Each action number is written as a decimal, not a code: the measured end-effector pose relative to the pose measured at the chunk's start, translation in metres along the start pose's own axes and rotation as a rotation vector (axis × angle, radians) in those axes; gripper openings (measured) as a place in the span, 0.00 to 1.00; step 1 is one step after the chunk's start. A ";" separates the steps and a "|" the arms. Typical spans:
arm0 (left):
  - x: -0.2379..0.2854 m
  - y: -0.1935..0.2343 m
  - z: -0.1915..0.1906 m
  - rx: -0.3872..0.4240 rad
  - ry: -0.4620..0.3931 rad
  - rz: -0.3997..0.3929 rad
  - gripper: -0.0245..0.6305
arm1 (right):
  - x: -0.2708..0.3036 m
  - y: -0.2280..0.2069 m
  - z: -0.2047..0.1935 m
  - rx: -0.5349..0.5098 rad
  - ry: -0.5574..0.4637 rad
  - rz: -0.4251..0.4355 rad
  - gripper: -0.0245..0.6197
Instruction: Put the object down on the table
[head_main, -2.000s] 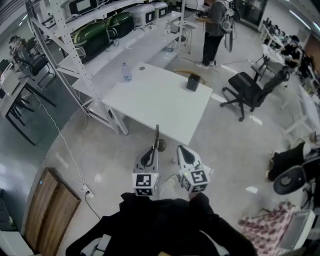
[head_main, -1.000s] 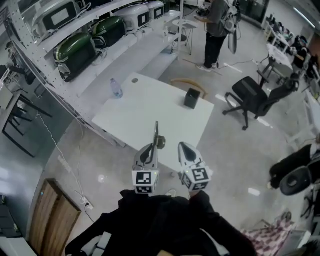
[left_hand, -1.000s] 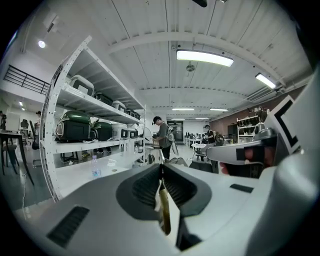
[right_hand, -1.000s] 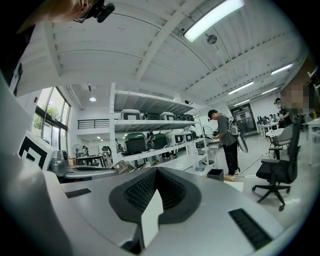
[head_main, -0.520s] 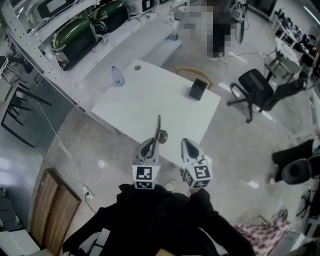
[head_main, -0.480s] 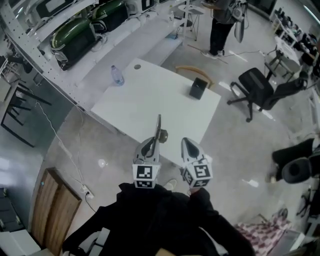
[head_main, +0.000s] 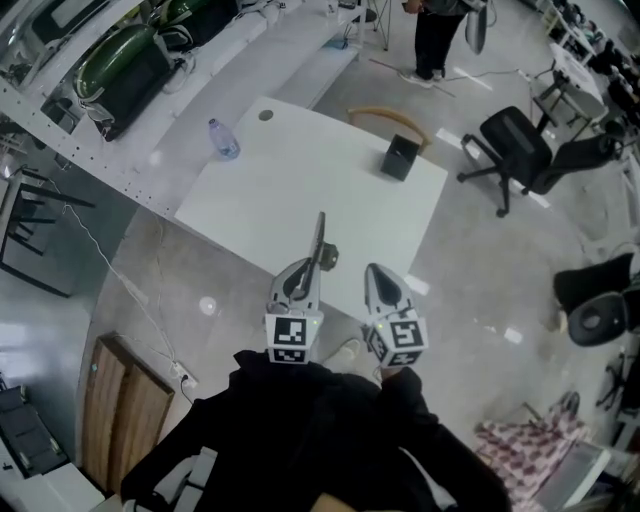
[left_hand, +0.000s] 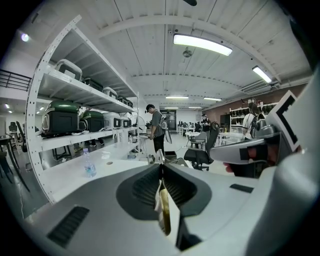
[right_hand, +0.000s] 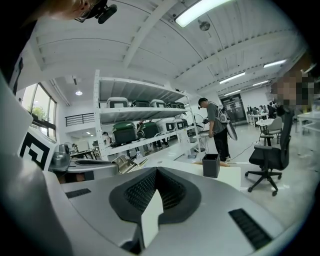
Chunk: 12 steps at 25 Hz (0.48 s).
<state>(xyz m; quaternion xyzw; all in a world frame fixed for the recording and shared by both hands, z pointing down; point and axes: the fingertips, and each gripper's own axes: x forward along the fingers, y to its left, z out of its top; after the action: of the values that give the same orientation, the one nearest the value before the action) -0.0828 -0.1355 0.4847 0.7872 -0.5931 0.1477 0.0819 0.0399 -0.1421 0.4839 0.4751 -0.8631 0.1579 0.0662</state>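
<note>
The left gripper (head_main: 311, 268) is clamping its jaws on a thin, perhaps metal, object (head_main: 320, 232) near the white surface (head_main: 270, 190), while the right gripper (head_main: 373, 270) is holding its jaws together, empty.

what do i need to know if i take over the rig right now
Grip: left tongs shut on a thin metal object that sticks out past the tips, on edge; right tongs shut, empty.
Place: in the head view both show over the near edge of the white table; the object is not yet on it.
On the table: water bottle far left, black box far right.
Done: object carried to the table.
To do: lower it onto bare tabletop, open the left tongs, withdraw.
</note>
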 end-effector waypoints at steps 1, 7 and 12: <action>0.003 0.002 -0.002 0.004 0.006 -0.004 0.08 | 0.003 0.000 -0.002 0.002 0.007 -0.003 0.03; 0.026 0.012 -0.019 0.036 0.047 -0.027 0.08 | 0.017 -0.006 -0.011 0.011 0.030 -0.030 0.03; 0.043 0.014 -0.032 0.052 0.077 -0.054 0.08 | 0.024 -0.016 -0.029 0.021 0.066 -0.059 0.03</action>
<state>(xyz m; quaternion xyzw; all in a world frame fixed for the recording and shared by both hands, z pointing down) -0.0902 -0.1686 0.5285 0.7986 -0.5640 0.1907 0.0881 0.0392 -0.1591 0.5204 0.4955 -0.8444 0.1803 0.0942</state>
